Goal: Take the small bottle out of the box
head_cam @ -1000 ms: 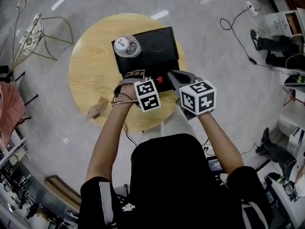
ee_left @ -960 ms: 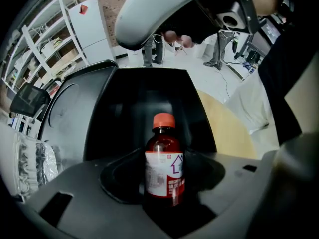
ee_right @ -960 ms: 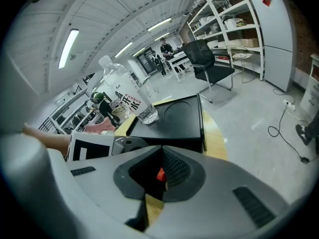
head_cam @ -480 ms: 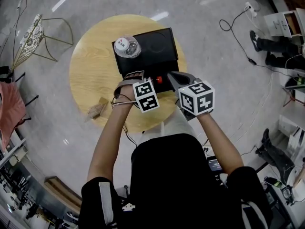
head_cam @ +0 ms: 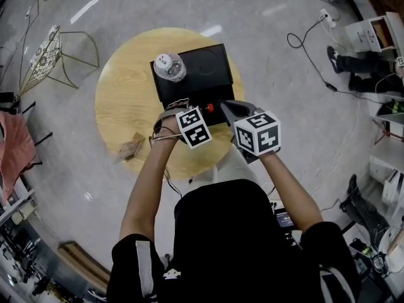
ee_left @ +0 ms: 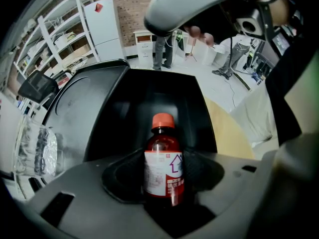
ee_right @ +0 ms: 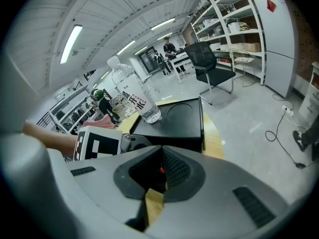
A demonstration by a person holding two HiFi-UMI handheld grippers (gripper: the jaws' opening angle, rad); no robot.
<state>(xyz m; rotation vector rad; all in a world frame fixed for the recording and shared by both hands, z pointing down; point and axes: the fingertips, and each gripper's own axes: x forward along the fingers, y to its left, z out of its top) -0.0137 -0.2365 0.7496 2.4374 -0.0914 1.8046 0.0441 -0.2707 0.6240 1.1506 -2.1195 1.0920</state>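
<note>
A small brown bottle (ee_left: 163,163) with an orange-red cap and white label stands upright at the open front of the black box (head_cam: 202,74). My left gripper (ee_left: 163,159) has a jaw on either side of it and is closing, and I cannot see the pads pressing on it. In the head view only the bottle's red cap (head_cam: 210,106) shows, between the left gripper (head_cam: 203,111) and the right gripper (head_cam: 228,106). The right gripper (ee_right: 161,151) is shut and empty, just right of the bottle at the box's front.
A clear water bottle (head_cam: 169,66) stands on the box's top at its left corner. The box sits on a round wooden table (head_cam: 126,100), with a small tan scrap (head_cam: 129,147) near the table's front edge. A wire chair (head_cam: 50,49) stands at the left, and cables (head_cam: 303,36) lie on the floor.
Both grippers have stayed at the box's front, with the bottle's red cap between them. Only the head view has shifted a little.
</note>
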